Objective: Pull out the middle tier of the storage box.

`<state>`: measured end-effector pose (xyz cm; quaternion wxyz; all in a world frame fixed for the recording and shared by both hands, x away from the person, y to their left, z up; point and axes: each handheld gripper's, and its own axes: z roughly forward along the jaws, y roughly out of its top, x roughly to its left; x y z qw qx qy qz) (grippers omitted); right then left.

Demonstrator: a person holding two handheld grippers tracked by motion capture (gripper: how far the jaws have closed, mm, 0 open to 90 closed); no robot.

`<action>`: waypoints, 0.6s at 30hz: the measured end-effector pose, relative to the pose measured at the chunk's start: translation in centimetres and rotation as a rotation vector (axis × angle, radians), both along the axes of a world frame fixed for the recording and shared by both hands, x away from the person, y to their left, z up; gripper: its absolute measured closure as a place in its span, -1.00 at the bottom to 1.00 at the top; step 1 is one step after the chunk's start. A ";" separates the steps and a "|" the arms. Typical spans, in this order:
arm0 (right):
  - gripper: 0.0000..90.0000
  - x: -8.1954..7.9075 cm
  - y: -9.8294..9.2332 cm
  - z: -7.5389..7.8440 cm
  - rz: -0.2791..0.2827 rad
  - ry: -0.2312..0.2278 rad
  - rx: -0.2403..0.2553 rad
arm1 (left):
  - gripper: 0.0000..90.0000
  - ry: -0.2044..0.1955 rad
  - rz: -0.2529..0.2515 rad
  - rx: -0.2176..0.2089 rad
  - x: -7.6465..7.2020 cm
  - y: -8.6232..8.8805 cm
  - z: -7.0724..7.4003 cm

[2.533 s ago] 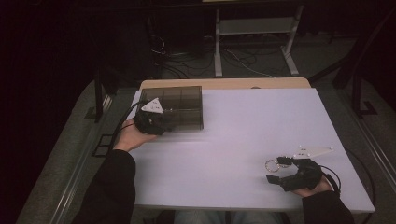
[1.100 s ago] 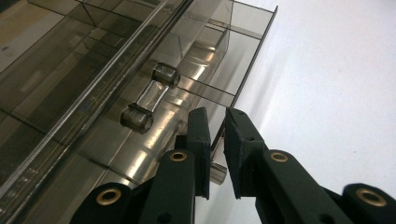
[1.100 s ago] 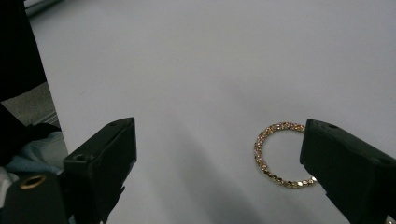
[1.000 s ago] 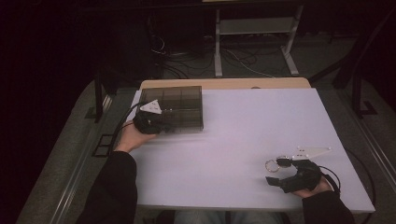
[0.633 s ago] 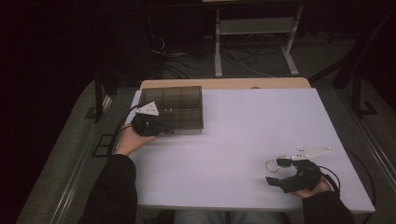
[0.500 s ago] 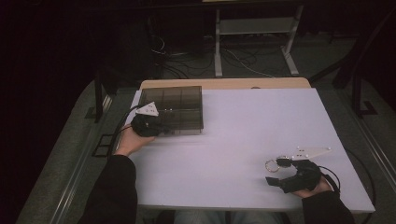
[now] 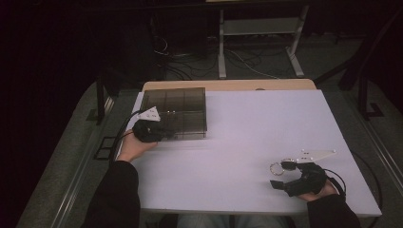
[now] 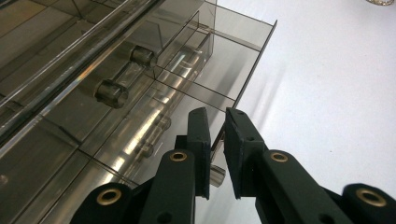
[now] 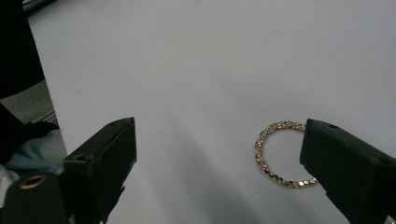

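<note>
Smoked acrylic is what my left gripper (image 8: 215, 140) works on: a tinted drawer box (image 7: 177, 112) with divided compartments, standing at the far left corner of the white bench (image 7: 247, 137). From above I see just my left hand (image 7: 134, 145) pressed against the box's near edge, with the grey plate on top. My own left gripper view shows the detail: the fingers (image 8: 200, 140) are clenched almost together on a small clear knob (image 8: 215, 173) at the front of a drawer (image 8: 140, 121), and two more round knobs sit further along, beyond my fingertips.

My right gripper (image 7: 281, 178) rests near the bench's front right, well apart from the box. Its fingers (image 9: 105, 161) are spread wide and hold nothing. Between them, close against the inner side of the right-hand finger, lies a gold beaded bracelet (image 9: 278, 154), flat on the bench. The high view gives it merely as a tiny ring (image 7: 276, 167) just ahead of the fingers; the bead links show up close.
</note>
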<state>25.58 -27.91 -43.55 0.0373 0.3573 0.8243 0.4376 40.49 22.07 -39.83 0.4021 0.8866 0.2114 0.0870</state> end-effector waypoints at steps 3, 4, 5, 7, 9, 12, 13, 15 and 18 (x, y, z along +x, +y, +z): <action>-0.78 0.0 0.0 0.0 -0.002 0.000 -0.001 | 0.77 0.003 -0.001 -0.008 -0.3 0.1 -0.1; -0.78 0.0 0.0 0.0 -0.002 0.000 -0.001 | 0.77 0.003 -0.001 -0.008 -0.3 0.1 -0.1; -0.78 0.0 0.0 0.0 -0.002 0.000 -0.002 | 0.77 0.001 -0.002 -0.009 -0.4 0.1 -0.1; -0.78 0.0 0.0 0.0 -0.002 0.000 -0.003 | 0.77 0.001 -0.002 -0.008 -0.6 0.1 -0.2; -0.78 0.0 0.1 -0.1 0.003 0.003 -0.010 | 0.77 -0.002 -0.004 -0.006 -0.7 0.1 -0.2; -0.78 0.0 0.3 -0.2 0.004 0.010 -0.014 | 0.77 -0.001 -0.005 -0.007 -0.9 0.1 -0.2; -0.78 0.0 0.3 -0.2 0.006 0.009 -0.015 | 0.77 -0.004 -0.007 -0.003 -0.9 0.1 -0.2; -0.78 0.0 0.3 -0.2 0.007 0.009 -0.018 | 0.78 -0.001 -0.009 -0.003 -1.0 0.1 -0.2; -0.78 0.0 0.3 -0.2 0.008 0.008 -0.017 | 0.78 0.002 -0.008 0.002 -1.1 0.0 -0.2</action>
